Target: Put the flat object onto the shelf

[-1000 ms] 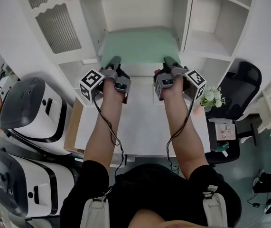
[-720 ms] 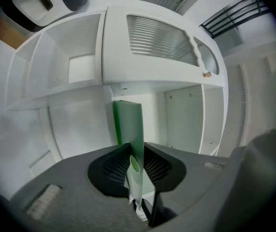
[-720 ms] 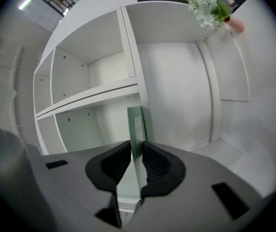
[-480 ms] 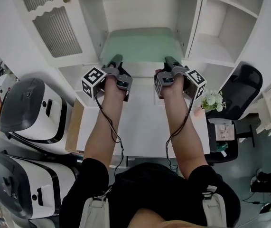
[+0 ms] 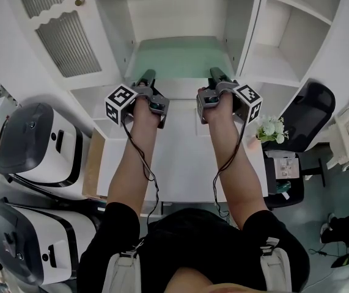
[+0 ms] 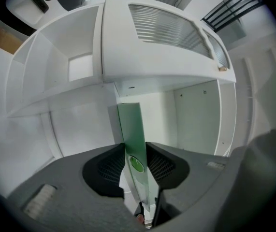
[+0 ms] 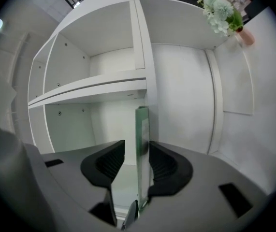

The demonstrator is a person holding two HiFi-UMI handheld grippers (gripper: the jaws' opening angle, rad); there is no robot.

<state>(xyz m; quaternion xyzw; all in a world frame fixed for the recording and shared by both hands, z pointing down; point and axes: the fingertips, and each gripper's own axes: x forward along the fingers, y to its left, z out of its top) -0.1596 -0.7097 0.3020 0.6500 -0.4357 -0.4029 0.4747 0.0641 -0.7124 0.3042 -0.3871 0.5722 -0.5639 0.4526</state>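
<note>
White shelf (image 5: 248,36) around green flat object (image 5: 180,57); flowers (image 5: 271,127), chair (image 5: 315,99) rightward.

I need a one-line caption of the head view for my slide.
Left gripper and right gripper, jaws opening, leave a green board on the white shelf.

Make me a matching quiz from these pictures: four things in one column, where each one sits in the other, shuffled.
1 green board
2 white flowers
3 white and grey machines
4 louvered door

A left of the desk
B at the desk's right edge
C upper left of the cabinet
D lying in the middle shelf bay

Pairs: 1-D, 2-B, 3-A, 4-C
</note>
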